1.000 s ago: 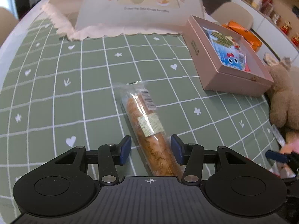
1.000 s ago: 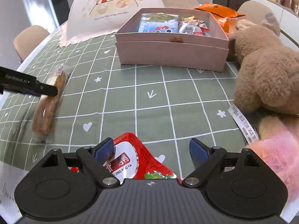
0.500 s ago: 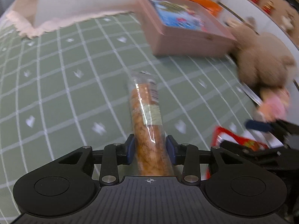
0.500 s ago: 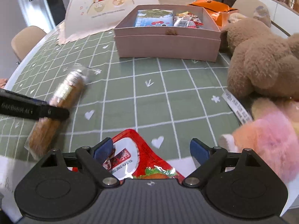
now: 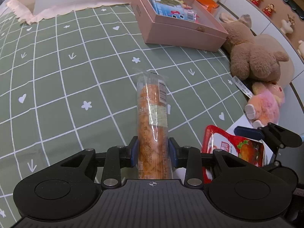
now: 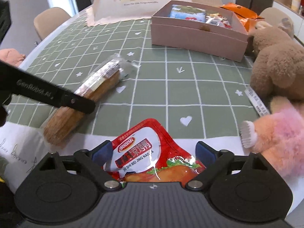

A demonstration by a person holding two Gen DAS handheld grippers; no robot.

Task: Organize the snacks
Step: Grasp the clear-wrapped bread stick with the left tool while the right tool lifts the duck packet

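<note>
Leftmost, the left tongs (image 5: 153, 153) are clamped on the clear-wrapped snack roll (image 5: 152, 117), held above the desk (image 5: 57, 76). Beside them, the right tongs (image 6: 153, 153) gape wide around the red pouch (image 6: 150, 155) at the desk's near edge, pads apart from it. Rightward, the pink box (image 6: 197, 36) holds packets near the far edge.

The cloth (image 5: 79, 72) over the counter is sage green, ruled in white squares with small white hearts, stars and arrows. The snack stick (image 5: 152, 117) is golden orange inside a clear wrapper with a white barcode patch. The pouch (image 6: 150, 157) is red with a white panel, red lettering and an orange food picture. The box (image 6: 197, 36) is dusty pink; a blue packet (image 5: 169, 7) lies in it. One plush toy (image 5: 252, 57) is brown, the other (image 6: 281, 138) pink and peach. Both grippers are black with blue pads (image 5: 134, 152). The food cover (image 6: 144, 1) seems cream with a cartoon print.
</note>
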